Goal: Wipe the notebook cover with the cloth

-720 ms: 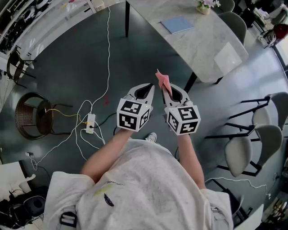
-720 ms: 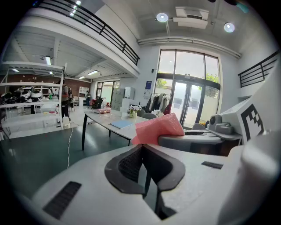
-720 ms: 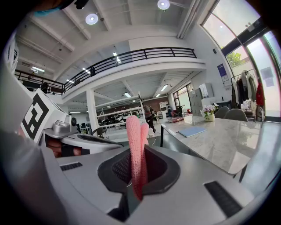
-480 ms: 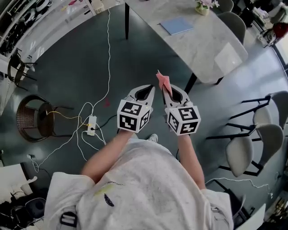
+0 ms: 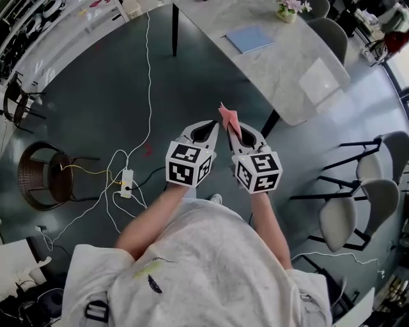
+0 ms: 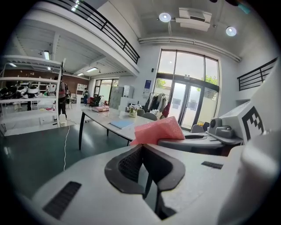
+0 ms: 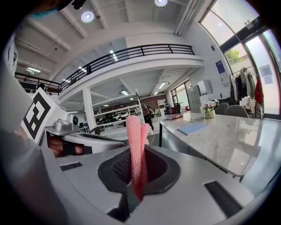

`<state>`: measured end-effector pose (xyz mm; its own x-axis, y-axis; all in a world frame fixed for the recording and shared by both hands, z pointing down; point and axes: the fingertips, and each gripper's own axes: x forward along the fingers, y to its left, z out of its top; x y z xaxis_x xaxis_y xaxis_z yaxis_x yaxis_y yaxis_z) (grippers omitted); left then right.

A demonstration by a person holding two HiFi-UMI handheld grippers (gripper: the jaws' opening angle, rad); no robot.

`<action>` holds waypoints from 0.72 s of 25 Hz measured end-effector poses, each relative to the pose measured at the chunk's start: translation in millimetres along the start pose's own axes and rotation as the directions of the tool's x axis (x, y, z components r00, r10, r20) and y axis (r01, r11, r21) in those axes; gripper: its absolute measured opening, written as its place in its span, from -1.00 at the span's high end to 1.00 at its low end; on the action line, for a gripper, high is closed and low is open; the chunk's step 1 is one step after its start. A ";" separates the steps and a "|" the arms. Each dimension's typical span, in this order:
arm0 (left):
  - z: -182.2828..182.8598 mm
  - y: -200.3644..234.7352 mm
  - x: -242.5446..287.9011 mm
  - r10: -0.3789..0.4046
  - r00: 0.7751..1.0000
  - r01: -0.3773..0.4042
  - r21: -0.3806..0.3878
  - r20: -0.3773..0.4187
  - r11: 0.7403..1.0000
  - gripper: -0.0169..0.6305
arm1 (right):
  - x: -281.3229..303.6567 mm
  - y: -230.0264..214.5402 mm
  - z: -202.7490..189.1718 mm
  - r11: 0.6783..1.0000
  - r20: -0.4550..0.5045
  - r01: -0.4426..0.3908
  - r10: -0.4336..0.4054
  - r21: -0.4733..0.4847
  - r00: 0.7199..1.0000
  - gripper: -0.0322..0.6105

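A folded pink cloth (image 5: 228, 117) sticks up from my right gripper (image 5: 235, 131), whose jaws are shut on it; the same cloth (image 7: 135, 149) stands upright between them in the right gripper view. My left gripper (image 5: 206, 130) is held close beside the right one, jaws shut with nothing between them (image 6: 147, 151), and the pink cloth (image 6: 157, 130) shows just past it. A light blue notebook (image 5: 250, 38) lies flat on the white marble table (image 5: 287, 76) some way ahead of both grippers, also seen as a blue notebook (image 7: 192, 128) in the right gripper view.
A small flower pot (image 5: 289, 9) stands beyond the notebook. Grey chairs (image 5: 355, 211) stand to the right. White cables and a power strip (image 5: 127, 180) lie on the dark floor at left, near a wicker chair (image 5: 37, 175). The person's shoe (image 5: 215, 197) shows below the grippers.
The table and the floor things have shifted slightly in the head view. Both grippers keep their side-by-side pose, and the cloth stays clamped in the right one.
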<state>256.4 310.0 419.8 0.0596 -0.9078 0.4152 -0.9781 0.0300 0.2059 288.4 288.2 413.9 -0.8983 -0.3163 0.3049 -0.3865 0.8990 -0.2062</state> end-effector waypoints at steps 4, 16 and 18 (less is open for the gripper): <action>10.2 32.9 17.6 -0.008 1.000 0.008 -0.015 -0.002 1.000 0.92 | 35.9 -4.7 9.6 1.000 -0.013 0.005 -0.005 -0.007 1.000 0.85; 66.0 141.1 80.7 -0.101 0.995 0.100 -0.037 -0.022 0.994 0.92 | 159.1 -20.2 54.7 0.997 -0.058 0.079 -0.079 -0.002 0.995 0.85; 72.9 155.6 88.2 -0.117 0.993 0.116 -0.039 -0.024 0.992 0.92 | 176.4 -21.0 60.3 0.996 -0.065 0.090 -0.090 -0.002 0.994 0.85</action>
<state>95.0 204.1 423.8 0.1784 -0.8948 0.4092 -0.9560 -0.0592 0.2874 125.5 195.3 415.9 -0.8446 -0.3754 0.3817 -0.4651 0.8676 -0.1759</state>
